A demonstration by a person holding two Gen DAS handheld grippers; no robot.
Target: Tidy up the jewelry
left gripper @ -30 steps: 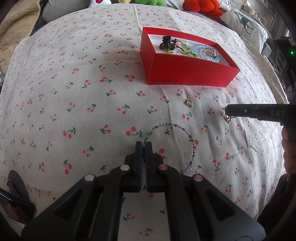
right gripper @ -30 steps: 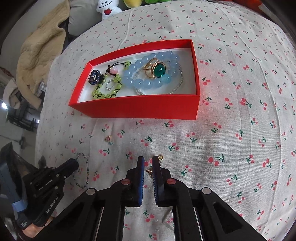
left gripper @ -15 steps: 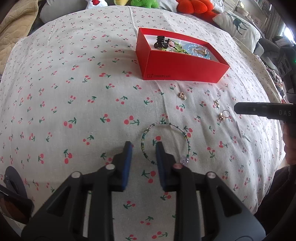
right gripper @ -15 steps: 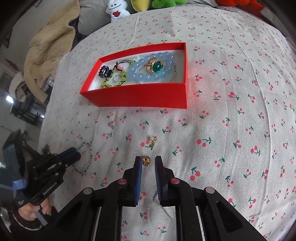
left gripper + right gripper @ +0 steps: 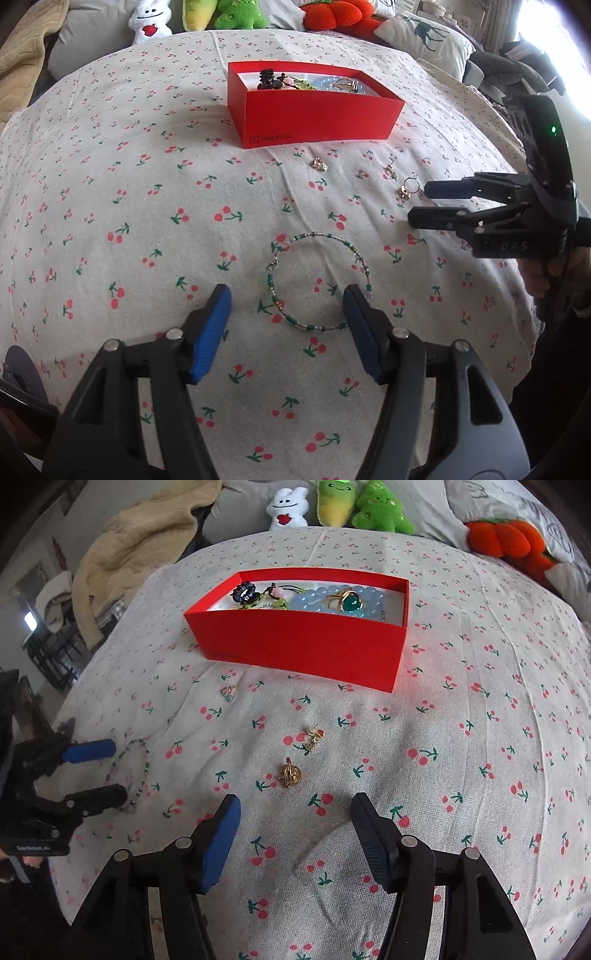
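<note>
A red box [image 5: 317,114] [image 5: 295,642] sits on the cherry-print cloth and holds several pieces, among them a blue bead bracelet [image 5: 310,602] and a green-stone ring [image 5: 349,602]. A beaded bracelet [image 5: 317,280] [image 5: 138,768] lies on the cloth just ahead of my open, empty left gripper [image 5: 286,306], between its fingertips. A gold earring [image 5: 290,773] [image 5: 406,188] lies just ahead of my open, empty right gripper [image 5: 293,812]. A second gold earring [image 5: 314,736] [image 5: 389,170] and a small charm [image 5: 228,692] [image 5: 319,163] lie nearer the box.
Plush toys [image 5: 332,506] and pillows [image 5: 424,35] line the far edge of the bed. A beige blanket [image 5: 140,542] is heaped at the back left. The right gripper [image 5: 424,205] shows in the left wrist view, the left gripper [image 5: 107,771] in the right wrist view.
Both grippers have opened wide and pulled back and up from the cloth. The beaded bracelet and the gold earring lie released on the cloth.
</note>
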